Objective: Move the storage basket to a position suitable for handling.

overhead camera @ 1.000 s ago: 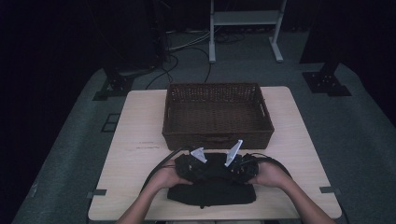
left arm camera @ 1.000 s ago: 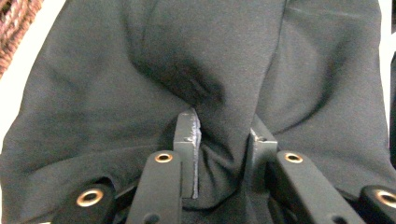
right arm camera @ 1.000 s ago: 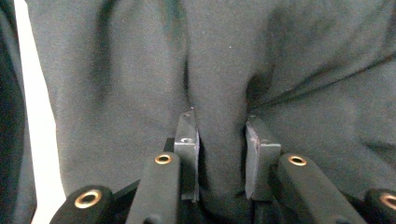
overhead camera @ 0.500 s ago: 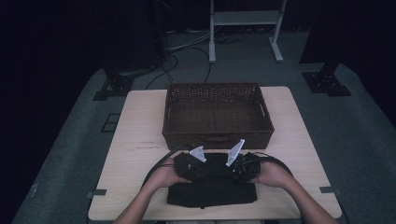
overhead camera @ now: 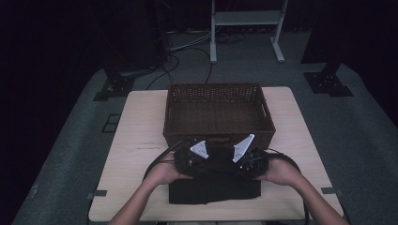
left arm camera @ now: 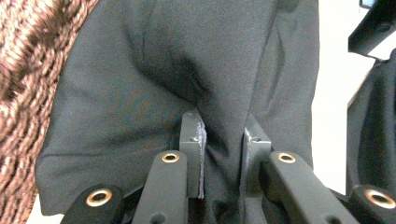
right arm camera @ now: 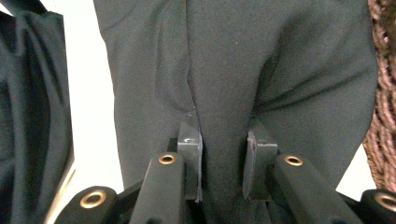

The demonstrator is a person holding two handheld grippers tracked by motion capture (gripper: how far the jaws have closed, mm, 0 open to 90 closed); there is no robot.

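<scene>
A folded black cloth (overhead camera: 213,190) lies near the table's front edge, its far part lifted between two hands. My left gripper (overhead camera: 190,161) is shut on the cloth's left side; in the left gripper view the black fabric (left arm camera: 187,84) bunches between the pads (left arm camera: 192,154). My right gripper (overhead camera: 251,163) is shut on its right side, with the cloth (right arm camera: 243,70) pinched between its pads (right arm camera: 189,154). A brown wicker basket (overhead camera: 218,136) stands just beyond both grippers, and its weave shows at the edges of both gripper views (left arm camera: 23,70) (right arm camera: 383,70).
The light wooden table (overhead camera: 136,154) has bare room left and right of the basket. Black cables (overhead camera: 155,161) trail from the grippers across the table. Metal stands and floor cables (overhead camera: 187,47) lie beyond the table's far edge.
Both grippers have risen a little with the cloth's far edge pinched in them. The basket has not moved.
</scene>
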